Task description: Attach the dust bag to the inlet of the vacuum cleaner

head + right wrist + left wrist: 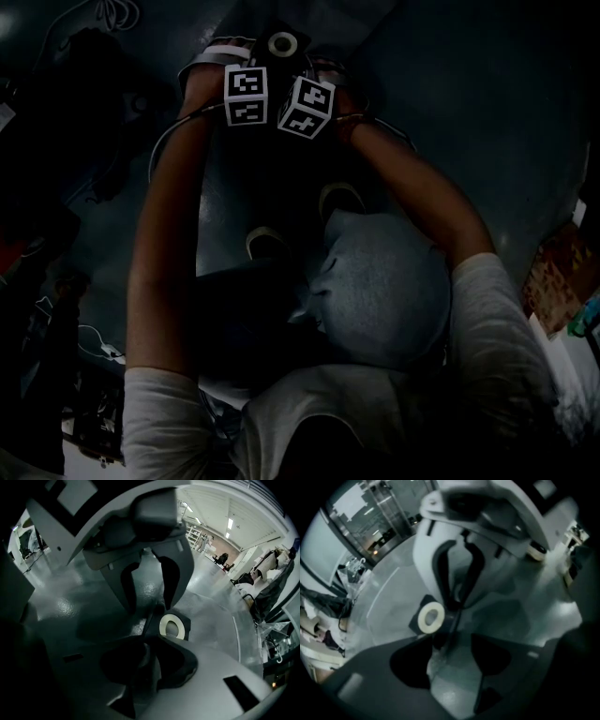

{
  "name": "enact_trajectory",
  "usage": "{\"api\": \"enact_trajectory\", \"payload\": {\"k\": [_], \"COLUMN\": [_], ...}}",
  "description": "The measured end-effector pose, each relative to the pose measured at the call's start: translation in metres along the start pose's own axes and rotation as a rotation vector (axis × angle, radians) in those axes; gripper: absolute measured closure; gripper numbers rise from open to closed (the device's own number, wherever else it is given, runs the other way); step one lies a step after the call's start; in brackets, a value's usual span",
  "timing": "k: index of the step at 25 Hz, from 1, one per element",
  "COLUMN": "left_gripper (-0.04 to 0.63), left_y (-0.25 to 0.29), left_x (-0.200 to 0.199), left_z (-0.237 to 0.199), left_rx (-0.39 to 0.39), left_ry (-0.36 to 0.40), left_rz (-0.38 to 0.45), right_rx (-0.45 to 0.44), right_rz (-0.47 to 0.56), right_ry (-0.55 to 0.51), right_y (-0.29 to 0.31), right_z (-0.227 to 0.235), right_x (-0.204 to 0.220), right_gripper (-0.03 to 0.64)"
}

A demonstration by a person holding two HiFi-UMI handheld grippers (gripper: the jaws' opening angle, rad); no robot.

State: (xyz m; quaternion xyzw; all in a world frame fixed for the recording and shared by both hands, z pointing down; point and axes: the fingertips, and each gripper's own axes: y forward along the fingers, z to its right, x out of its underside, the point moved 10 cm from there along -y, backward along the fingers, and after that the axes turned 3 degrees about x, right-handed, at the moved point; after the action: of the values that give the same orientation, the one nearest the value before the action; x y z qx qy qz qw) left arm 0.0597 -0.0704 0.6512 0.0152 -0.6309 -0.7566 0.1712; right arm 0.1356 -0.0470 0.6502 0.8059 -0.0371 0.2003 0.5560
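Note:
The dust bag's collar, a dark card with a white ring [281, 43] [431, 617] [172, 625], hangs edge-on between the two grippers over a glossy grey floor. My right gripper [145, 660] is shut on the card's thin edge, which runs down between its dark pads. My left gripper [450, 660] faces it from the other side with its jaws spread wide, open, its pads clear of the card. In the head view only the two marker cubes [246, 94] [307, 105] show, close together just below the ring. The bag's body and the vacuum cleaner are lost in the dark.
The person's forearms [164, 234] reach forward over two shoes [337, 197] and a grey rounded shape [384, 291]. Cables and dark equipment [84, 103] lie at the left. Boxes [558, 277] stand at the right edge. Glass partitions [379, 513] are in the distance.

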Motion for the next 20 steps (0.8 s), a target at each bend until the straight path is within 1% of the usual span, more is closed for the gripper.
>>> {"api": "enact_trajectory", "payload": {"k": [1, 3, 4, 5, 6, 7, 8, 9, 11, 13, 20], "left_gripper": [0.336, 0.325, 0.311, 0.311, 0.342, 0.455, 0.490, 0.508, 0.531, 0.543, 0.555], "left_y": [0.000, 0.000, -0.001, -0.002, -0.004, -0.006, -0.007, -0.009, -0.013, -0.018, -0.027], "left_x": [0.001, 0.001, 0.000, -0.001, -0.002, -0.003, -0.003, -0.004, -0.005, -0.008, -0.012], "left_z": [0.004, 0.006, 0.006, 0.005, 0.004, 0.003, 0.002, 0.001, -0.001, -0.002, -0.012], "left_rx": [0.008, 0.000, -0.011, -0.032, -0.065, -0.101, -0.127, -0.142, -0.156, -0.163, -0.156], "left_ry": [0.017, 0.029, 0.036, 0.053, 0.078, 0.101, 0.117, 0.129, 0.146, 0.144, 0.131], "left_rz": [0.003, 0.011, 0.010, 0.006, 0.000, -0.003, -0.004, -0.004, -0.002, 0.005, 0.014], "right_rx": [-0.006, -0.015, -0.015, -0.016, -0.021, -0.029, -0.037, -0.045, -0.068, -0.082, -0.066], "right_rz": [0.003, 0.006, 0.009, 0.013, 0.017, 0.021, 0.025, 0.028, 0.035, 0.037, 0.038], "right_ry": [0.008, 0.021, 0.025, 0.031, 0.038, 0.046, 0.055, 0.069, 0.117, 0.147, 0.119], "right_y": [-0.002, -0.007, -0.010, -0.012, -0.015, -0.018, -0.021, -0.023, -0.028, -0.035, -0.041], "right_z": [0.001, 0.002, 0.004, 0.005, 0.006, 0.007, 0.007, 0.009, 0.015, 0.021, 0.027], "right_x": [0.000, -0.001, -0.001, -0.002, -0.003, -0.004, -0.005, -0.006, -0.006, -0.005, -0.007], "right_gripper": [0.528, 0.532, 0.534, 0.537, 0.540, 0.540, 0.543, 0.545, 0.543, 0.543, 0.540]}}
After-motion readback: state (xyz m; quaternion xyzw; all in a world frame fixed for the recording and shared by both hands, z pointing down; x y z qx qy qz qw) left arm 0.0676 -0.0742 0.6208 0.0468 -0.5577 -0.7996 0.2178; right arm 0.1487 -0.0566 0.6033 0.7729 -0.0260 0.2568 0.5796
